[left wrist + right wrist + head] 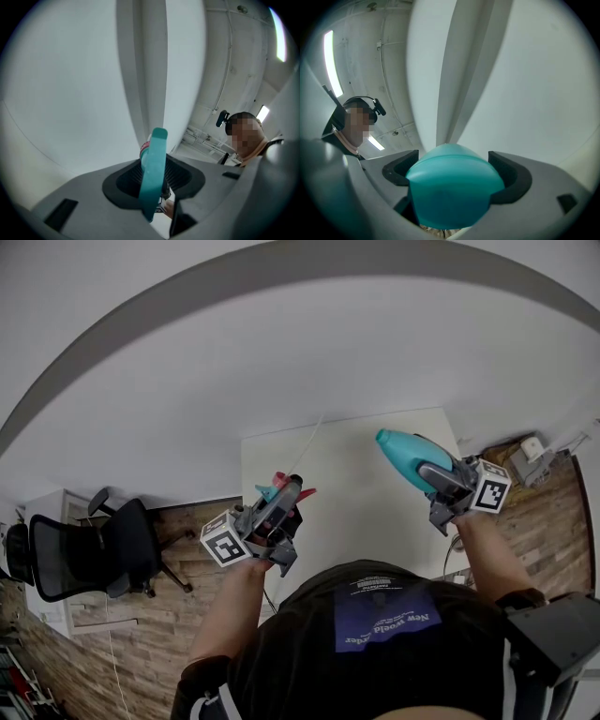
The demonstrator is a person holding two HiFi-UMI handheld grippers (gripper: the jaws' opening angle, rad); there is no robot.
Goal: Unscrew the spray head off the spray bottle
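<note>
The unscrewing looks finished, because the two parts are in separate hands with open air between them. The left tongs (286, 498) are clamped on the spray head (277, 482). In the left gripper view its flat teal piece (153, 173) stands upright between the jaws, with a red part just behind it. The right tongs (439, 474) are clamped on the bottle (401, 452). In the right gripper view the jaws press on either side of its rounded teal body (450, 187).

Both parts are held up over the white counter (356, 521), the spray head toward its left edge and the bottle toward its right, well apart. The bottle's neck cannot be seen in any view, so the bare thread itself cannot be confirmed. What is left, at a guess, is only to set the two pieces down.

Counted, there are one bottle, one spray head, two tongs, one counter, and one black chair (89, 554) on the wooden floor to the left.
</note>
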